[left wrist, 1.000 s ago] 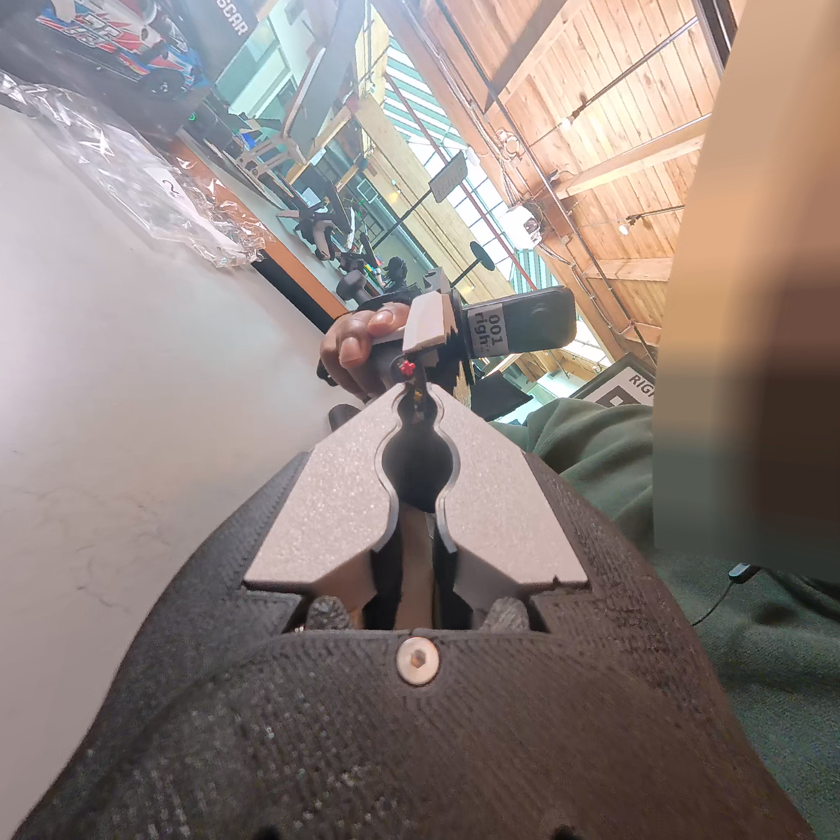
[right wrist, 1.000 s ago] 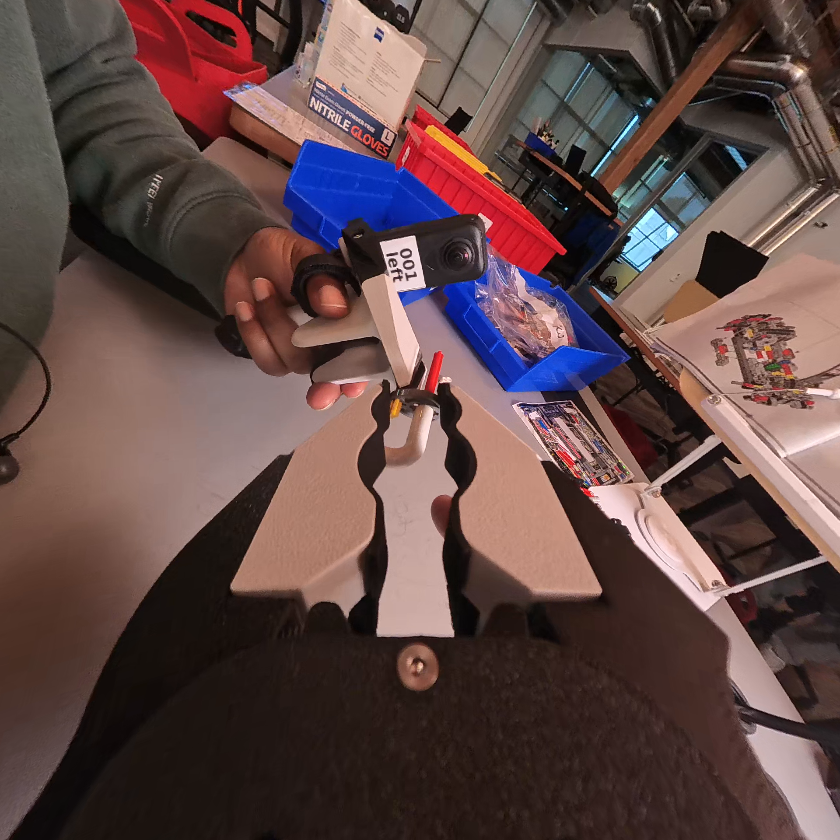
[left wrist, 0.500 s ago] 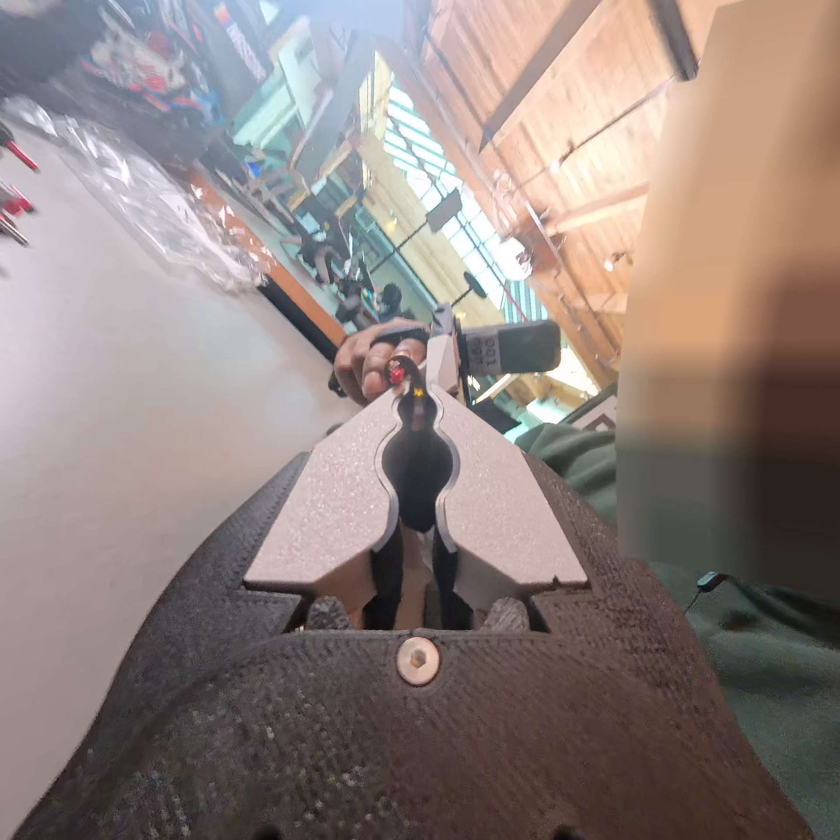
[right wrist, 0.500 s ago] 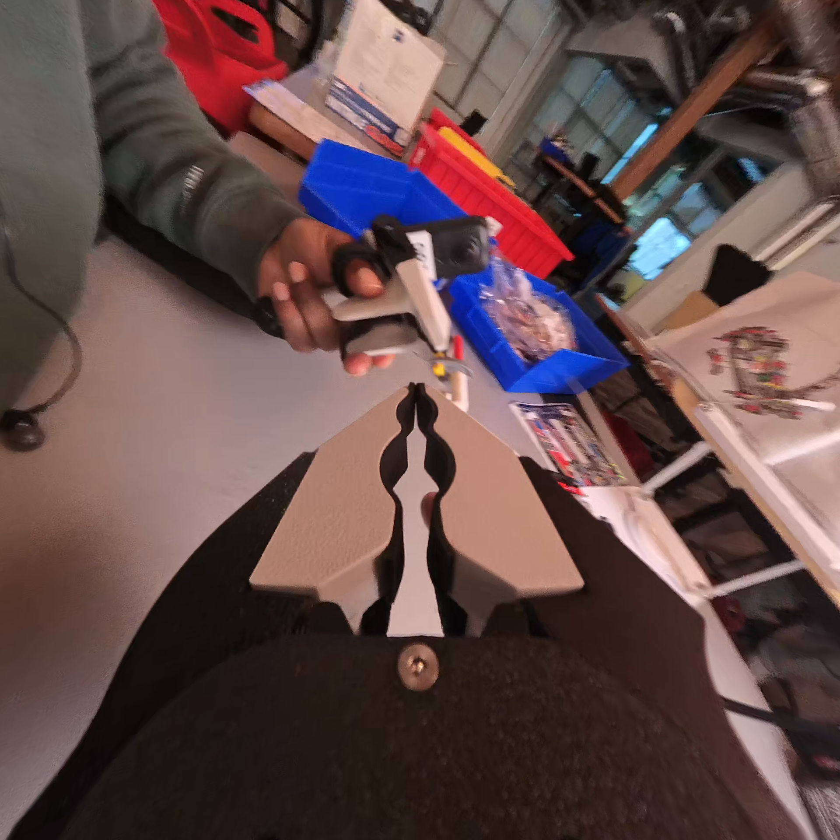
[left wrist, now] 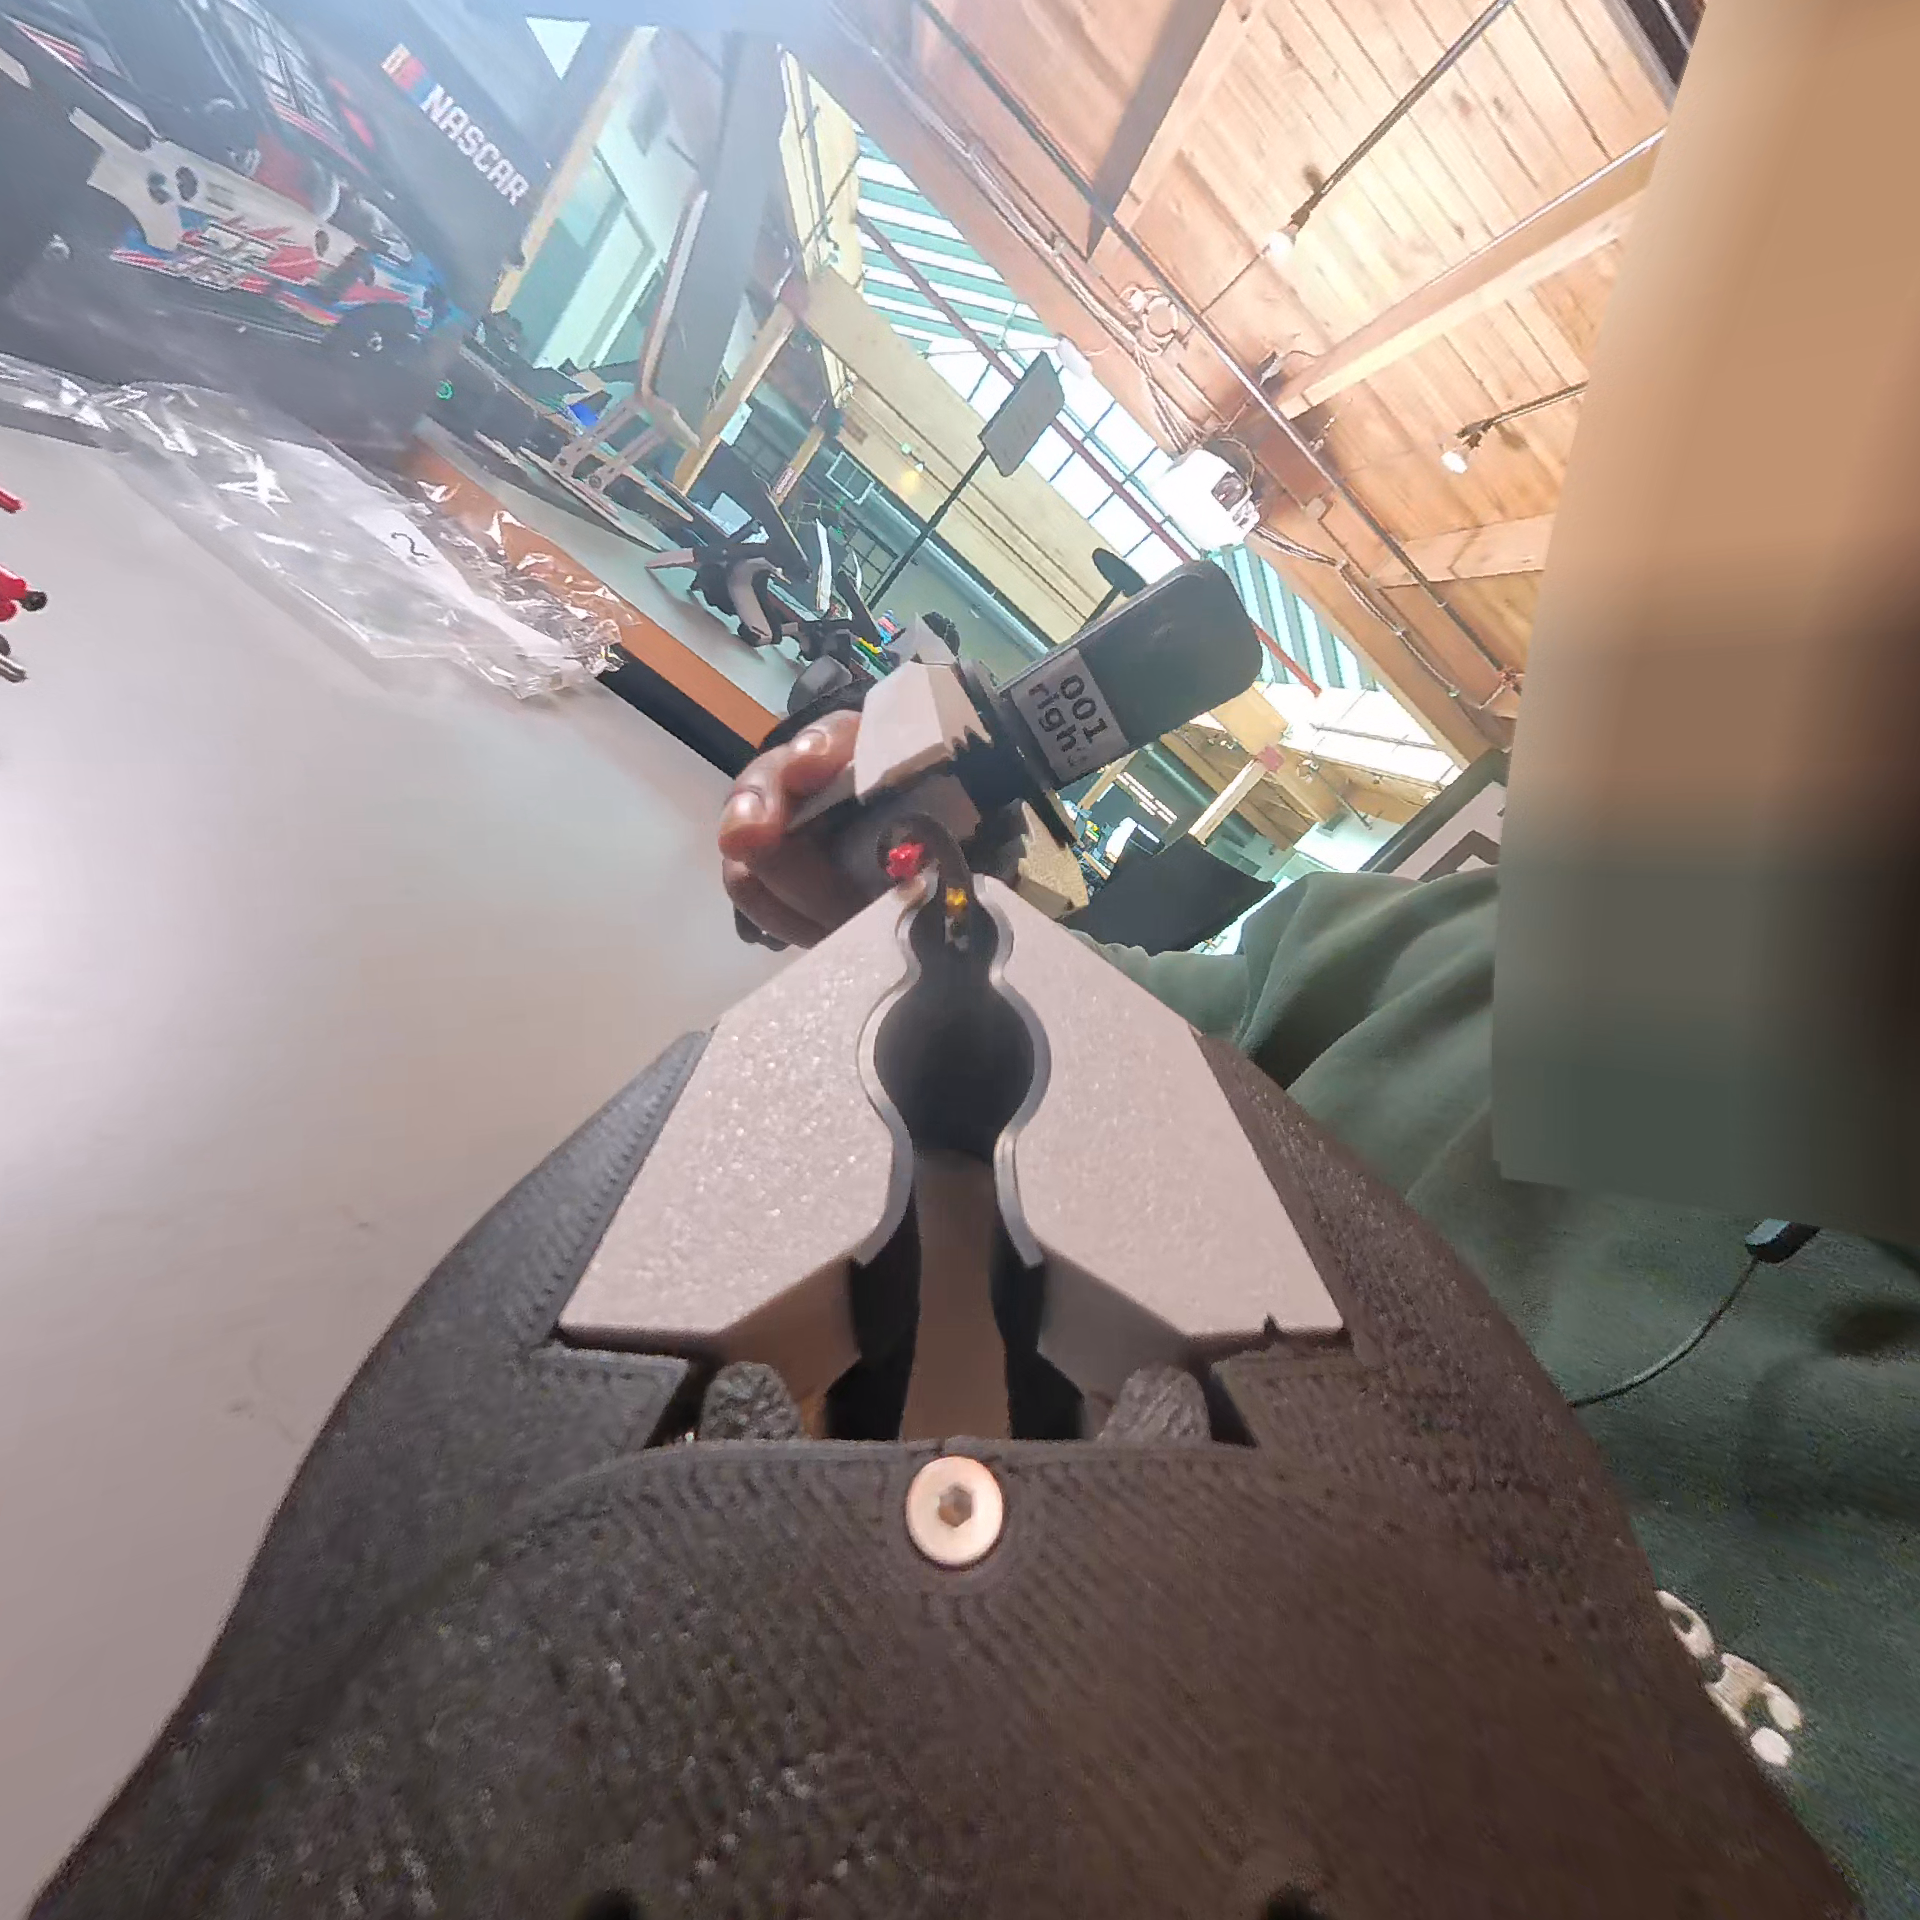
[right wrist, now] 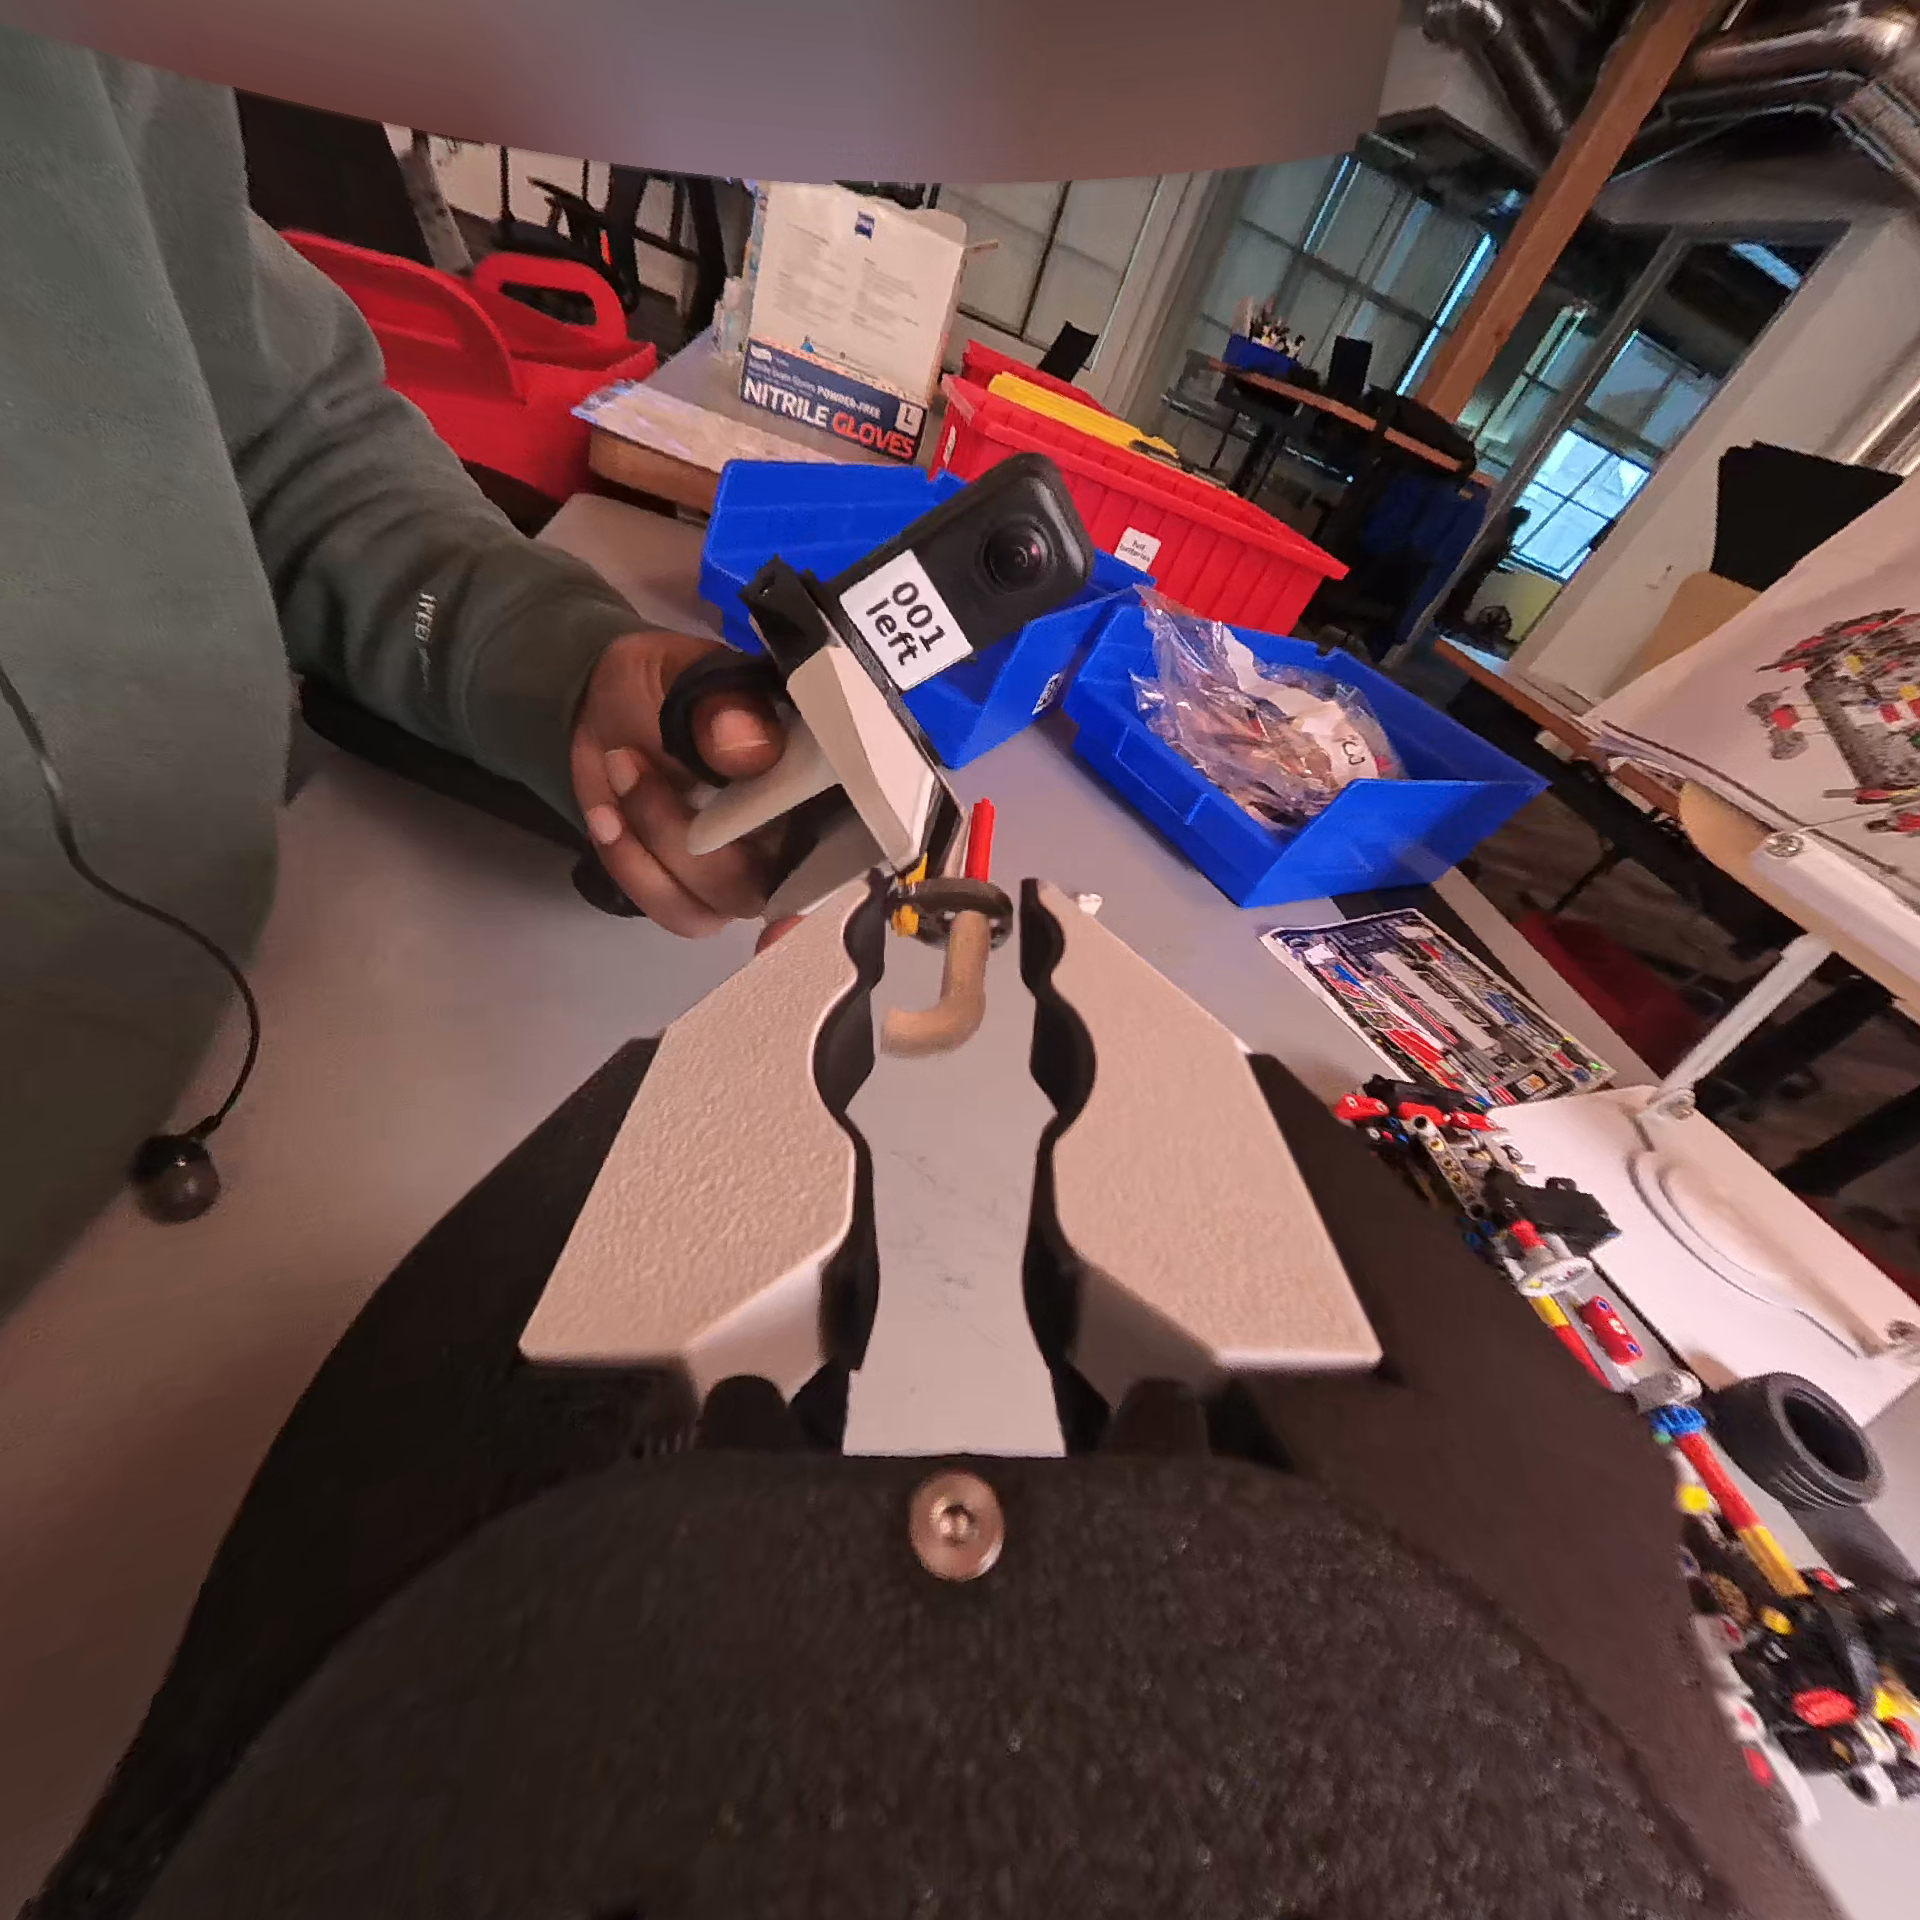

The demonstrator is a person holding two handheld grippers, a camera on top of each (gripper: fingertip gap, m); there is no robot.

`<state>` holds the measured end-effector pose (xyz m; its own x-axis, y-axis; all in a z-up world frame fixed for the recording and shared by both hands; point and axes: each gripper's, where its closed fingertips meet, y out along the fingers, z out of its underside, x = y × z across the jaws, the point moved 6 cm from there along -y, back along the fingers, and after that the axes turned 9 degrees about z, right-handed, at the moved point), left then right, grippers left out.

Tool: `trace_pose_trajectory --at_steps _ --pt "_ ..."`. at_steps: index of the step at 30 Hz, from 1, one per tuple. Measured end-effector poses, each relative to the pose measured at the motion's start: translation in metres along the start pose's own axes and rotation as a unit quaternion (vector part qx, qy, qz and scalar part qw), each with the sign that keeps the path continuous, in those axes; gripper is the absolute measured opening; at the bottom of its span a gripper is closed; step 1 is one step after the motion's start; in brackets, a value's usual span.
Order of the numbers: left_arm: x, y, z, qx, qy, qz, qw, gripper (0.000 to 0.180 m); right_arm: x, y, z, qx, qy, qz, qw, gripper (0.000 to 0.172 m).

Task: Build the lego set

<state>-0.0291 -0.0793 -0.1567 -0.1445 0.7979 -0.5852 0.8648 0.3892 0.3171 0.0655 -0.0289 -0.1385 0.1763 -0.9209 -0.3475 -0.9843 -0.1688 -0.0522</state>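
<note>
Pinching the upper left end of a small brick assembly [right wrist: 961, 977], the left tongs [right wrist: 920, 871] are closed tight on its black and yellow part. A red axle [right wrist: 979, 836] sticks up from the assembly and a tan bent tube hangs below it, all held clear above the desk [right wrist: 416, 987]. The right tongs [right wrist: 945, 894] stand parted either side of the assembly, pads not touching it. Right of the assembly sits a blue bin [right wrist: 1351, 831]
</note>
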Motion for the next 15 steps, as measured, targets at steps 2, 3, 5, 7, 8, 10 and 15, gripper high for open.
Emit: trace_pose_trajectory --at_steps 2,3,5,7,8,10,15 --pt "-0.0011 0.0 -0.0009 -0.002 0.005 0.002 1.0 0.001 0.0008 0.0008 0.0003 0.006 -0.01 0.004 1.0 0.022" --pt "-0.0015 -0.0001 -0.0012 -0.003 0.006 0.003 1.0 0.001 0.001 0.0008 -0.0002 0.005 -0.007 0.004 1.0 0.022" --pt "-0.0017 -0.0001 -0.0009 -0.003 0.008 0.001 1.0 0.001 0.0011 0.0009 -0.0002 0.007 -0.007 0.006 1.0 0.022" --pt "-0.0017 -0.0004 -0.001 -0.002 0.01 0.0 1.0 0.001 0.0014 0.0009 -0.0006 0.007 -0.012 0.009 1.0 0.021" --pt "-0.0018 -0.0005 -0.0011 -0.001 0.012 -0.001 1.0 0.001 0.0012 0.0008 -0.0004 0.007 -0.014 0.01 1.0 0.021" --pt "-0.0026 -0.0001 -0.0015 0.005 0.02 -0.006 1.0 0.001 0.0011 0.0 -0.0006 0.002 -0.02 0.007 1.0 0.021" --pt "-0.0051 0.0003 -0.0015 0.014 0.016 0.003 1.0 0.001 0.0027 -0.0019 -0.0022 -0.006 -0.032 -0.001 0.999 0.021"
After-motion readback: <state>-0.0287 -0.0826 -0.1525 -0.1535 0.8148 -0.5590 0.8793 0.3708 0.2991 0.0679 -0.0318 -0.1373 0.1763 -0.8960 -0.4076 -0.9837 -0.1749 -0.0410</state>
